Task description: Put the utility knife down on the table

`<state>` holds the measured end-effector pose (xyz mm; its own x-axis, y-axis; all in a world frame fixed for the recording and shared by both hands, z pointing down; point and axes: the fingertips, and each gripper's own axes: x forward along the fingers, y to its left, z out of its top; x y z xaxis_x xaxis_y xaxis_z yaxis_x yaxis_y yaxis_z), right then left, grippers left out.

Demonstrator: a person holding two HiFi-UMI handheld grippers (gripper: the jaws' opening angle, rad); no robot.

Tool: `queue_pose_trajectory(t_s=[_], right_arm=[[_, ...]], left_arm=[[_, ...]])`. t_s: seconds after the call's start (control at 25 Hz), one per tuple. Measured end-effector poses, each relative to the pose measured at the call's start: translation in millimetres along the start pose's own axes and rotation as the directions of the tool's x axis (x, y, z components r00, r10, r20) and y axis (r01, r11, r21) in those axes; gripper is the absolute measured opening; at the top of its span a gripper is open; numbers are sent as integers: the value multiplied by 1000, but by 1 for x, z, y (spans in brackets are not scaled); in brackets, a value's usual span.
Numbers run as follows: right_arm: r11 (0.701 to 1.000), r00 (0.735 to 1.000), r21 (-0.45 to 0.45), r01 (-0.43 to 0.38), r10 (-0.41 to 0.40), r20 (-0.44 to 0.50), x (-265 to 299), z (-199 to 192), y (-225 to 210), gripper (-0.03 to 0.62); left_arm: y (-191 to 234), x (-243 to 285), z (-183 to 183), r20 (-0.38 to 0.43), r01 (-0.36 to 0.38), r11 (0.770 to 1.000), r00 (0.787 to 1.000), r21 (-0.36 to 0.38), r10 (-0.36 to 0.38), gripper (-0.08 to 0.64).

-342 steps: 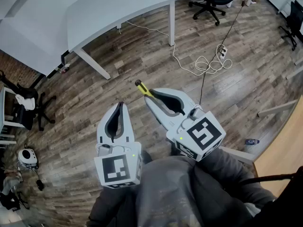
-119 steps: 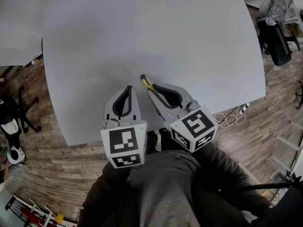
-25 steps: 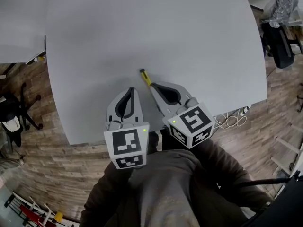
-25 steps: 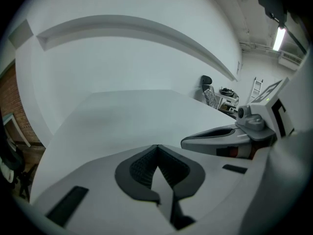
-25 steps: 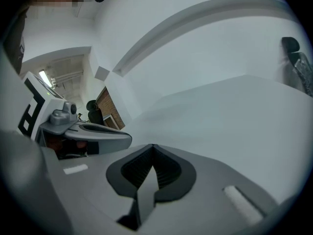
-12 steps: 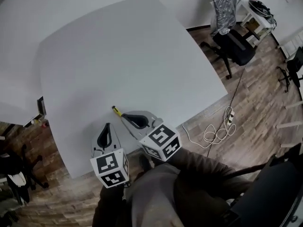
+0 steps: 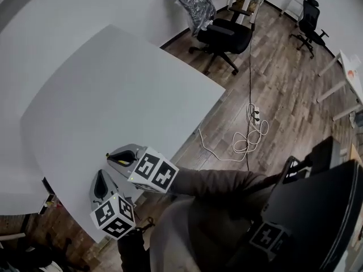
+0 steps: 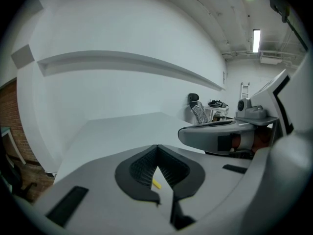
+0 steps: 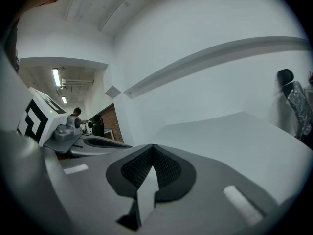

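Knife (image 7: 120,163) no longer pokes out past the tips of the right gripper (image 7: 109,154) as it did half a second ago. The head camera has also swung, so the table (image 7: 113,89) now fills the upper left and more floor shows.

Nearest: left gripper (image 7: 102,173), low over the table's near edge. Jaw tips meet and there's nothing between them. In its own view (image 8: 156,146) a short yellow bit (image 8: 155,183) shows through the gap behind the tips, on the grey surface below.

Just past it: right gripper, pointing left over the table. In its own view (image 9: 152,146) the tips are together and it holds nothing; only pale table shows in the gap.

In the head view the knife is a yellow streak right by the right gripper's jaws, at the table's near edge. Can't tell if it's under or just beside them. Reads as lying on the table, not gripped.

My read: put-down is done, only backing both grippers off is left. Risk: the knife sits close to the edge, so a nudge on the way out could knock it off.

Beyond: bare tabletop, then cable (image 7: 247,141) coiled on the wood floor, then chair (image 7: 224,32).
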<state>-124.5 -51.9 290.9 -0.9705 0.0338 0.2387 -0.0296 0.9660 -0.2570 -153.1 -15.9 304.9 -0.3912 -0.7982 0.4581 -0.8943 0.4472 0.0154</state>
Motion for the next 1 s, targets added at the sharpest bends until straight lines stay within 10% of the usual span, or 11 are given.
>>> queue_pose_trajectory(t_s=[1.0], right_arm=[[1000,1000,-12,17,-17,-8,-16,-13,-11,0]], left_arm=[[-31,9,-10,1,33,999,999,14,-33,2]])
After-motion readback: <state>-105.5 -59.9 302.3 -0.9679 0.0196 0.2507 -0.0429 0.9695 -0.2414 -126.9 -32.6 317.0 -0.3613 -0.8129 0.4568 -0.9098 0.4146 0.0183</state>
